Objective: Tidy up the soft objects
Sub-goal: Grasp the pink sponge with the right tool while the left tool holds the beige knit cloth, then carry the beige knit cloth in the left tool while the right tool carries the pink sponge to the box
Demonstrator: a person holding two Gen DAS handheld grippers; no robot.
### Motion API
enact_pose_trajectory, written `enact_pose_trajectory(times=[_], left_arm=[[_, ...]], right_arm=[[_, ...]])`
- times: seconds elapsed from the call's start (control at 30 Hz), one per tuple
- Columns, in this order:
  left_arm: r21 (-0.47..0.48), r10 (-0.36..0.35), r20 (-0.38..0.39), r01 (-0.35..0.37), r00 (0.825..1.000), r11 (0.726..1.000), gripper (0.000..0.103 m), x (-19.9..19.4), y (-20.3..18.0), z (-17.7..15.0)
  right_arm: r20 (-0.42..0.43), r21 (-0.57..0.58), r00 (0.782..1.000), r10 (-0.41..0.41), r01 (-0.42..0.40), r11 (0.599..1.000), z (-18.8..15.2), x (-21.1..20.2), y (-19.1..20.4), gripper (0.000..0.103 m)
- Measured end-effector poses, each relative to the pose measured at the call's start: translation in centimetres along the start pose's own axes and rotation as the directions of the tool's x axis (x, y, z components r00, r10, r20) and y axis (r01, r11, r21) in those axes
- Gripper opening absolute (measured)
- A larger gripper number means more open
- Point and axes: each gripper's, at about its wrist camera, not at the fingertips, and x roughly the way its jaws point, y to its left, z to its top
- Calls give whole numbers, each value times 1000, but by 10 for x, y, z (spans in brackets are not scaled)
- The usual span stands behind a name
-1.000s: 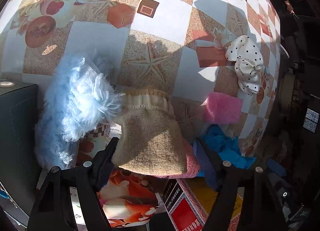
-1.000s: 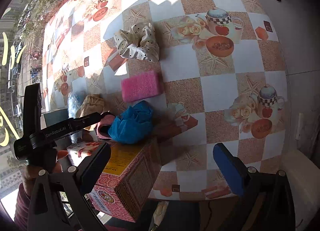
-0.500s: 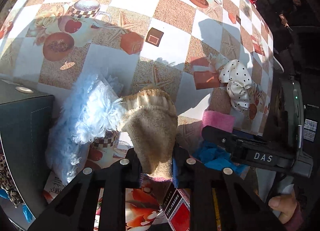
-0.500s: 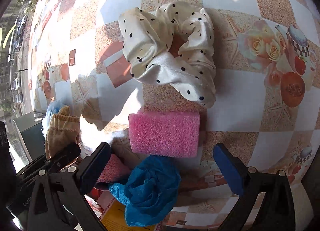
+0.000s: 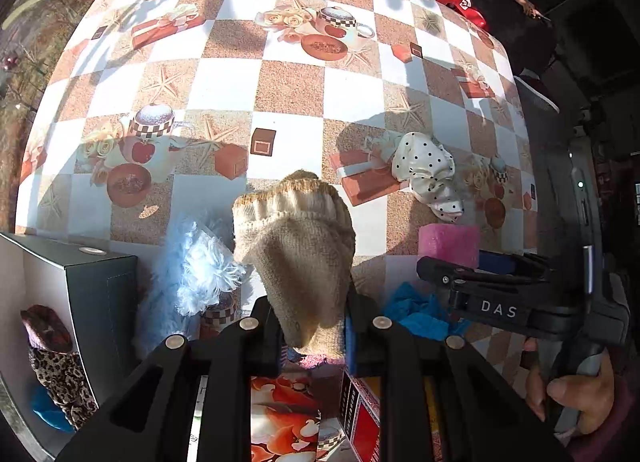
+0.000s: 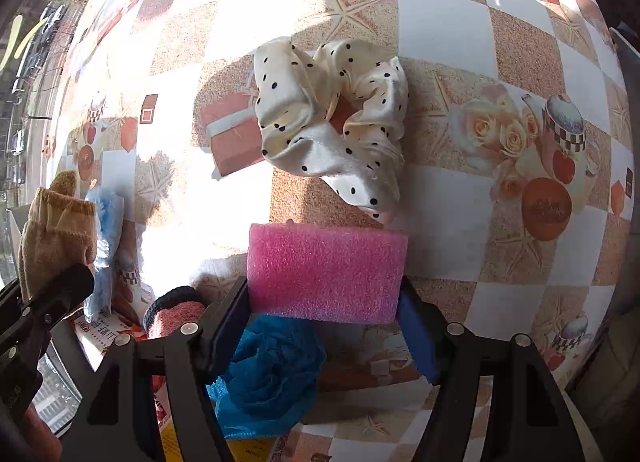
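**Glove lifted on the left, sponge bracketed on the right**

My left claw (image 5: 312,336) is pressed together on the tan knit glove (image 5: 298,258), pinching its lower end so the ribbed cuff stands up and away from me. A second ago those jaws were spread around it as it lay flat; half a second ago they had closed. Now the glove looks raised off the checked tablecloth (image 5: 288,85), so I judge the pick is made and it is ready to carry.

Left of the glove is the fluffy pale-blue piece (image 5: 192,274), and further left again the open grey box (image 5: 100,294), which already holds a leopard-print item (image 5: 60,378) and something dark red above it. That box is my likely drop point, though that is my guess.

My right claw (image 6: 324,322) has come forward a long way in the same second: it was well back from the pile, and now its spread jaws sit either side of the pink sponge (image 6: 326,274), right of the glove. They appear to touch the sponge's ends, but I see no squeeze in the foam, so I count it as not yet gripped. Beyond the sponge lies the polka-dot scrunchie (image 6: 332,117); nearer me, a crumpled blue cloth (image 6: 272,378) and a coral-pink knit piece (image 6: 176,314).

Both hands are now committed to separate items.
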Motion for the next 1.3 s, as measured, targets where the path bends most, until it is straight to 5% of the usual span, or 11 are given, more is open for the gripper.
enact_pose_trajectory(times=[0.27, 0.4, 0.67, 1.0, 1.17, 1.3], left_arm=[[180, -3, 72, -10, 997, 984, 23, -19, -66, -4], [313, -29, 123, -11, 992, 950, 23, -40, -104, -17], [581, -108, 104, 28, 989, 813, 23, -65, -166, -75], [794, -179, -3, 111, 984, 598, 23, -87, -191, -153], [811, -205, -91, 192, 974, 553, 23, -92, -171, -181], [815, -196, -99, 193, 976, 547, 23, -96, -148, -197]], right_arm=[[146, 169, 989, -12, -13, 986, -52, -69, -66, 71], [200, 231, 979, -41, -6, 973, -73, -97, -88, 71], [233, 336, 970, -71, -12, 942, -124, -112, -90, 71], [229, 430, 968, -104, -5, 903, -190, -112, -84, 71], [208, 455, 972, -108, 2, 891, -215, -106, -77, 71], [179, 449, 977, -111, 19, 893, -230, -98, -64, 71]])
